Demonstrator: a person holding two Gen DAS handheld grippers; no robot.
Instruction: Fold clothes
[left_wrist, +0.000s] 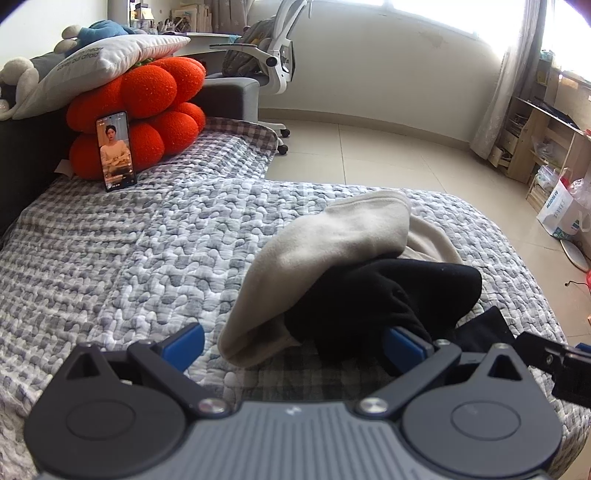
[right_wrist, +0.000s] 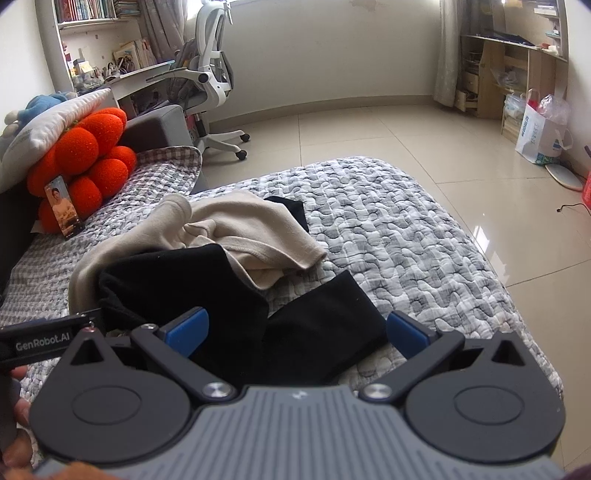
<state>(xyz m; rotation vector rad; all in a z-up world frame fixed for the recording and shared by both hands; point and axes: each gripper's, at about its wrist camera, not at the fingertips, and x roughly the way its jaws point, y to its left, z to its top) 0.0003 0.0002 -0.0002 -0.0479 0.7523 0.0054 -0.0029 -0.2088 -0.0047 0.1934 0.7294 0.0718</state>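
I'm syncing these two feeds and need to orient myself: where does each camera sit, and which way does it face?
Left wrist: on the left gripper, low over the quilt, facing the beige garment and black garment; the right gripper shows at the edge.
Right wrist: on the right gripper, facing the same pile; a hand shows lower left.
Shared: both garments, the phone, the orange cushion.

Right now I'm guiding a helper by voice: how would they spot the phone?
Find the orange-red lumpy cushion at the head of the bed with the grey quilt. The phone stands upright against its front, lit screen facing out. It is the only flat, glowing thing among the soft pillows.
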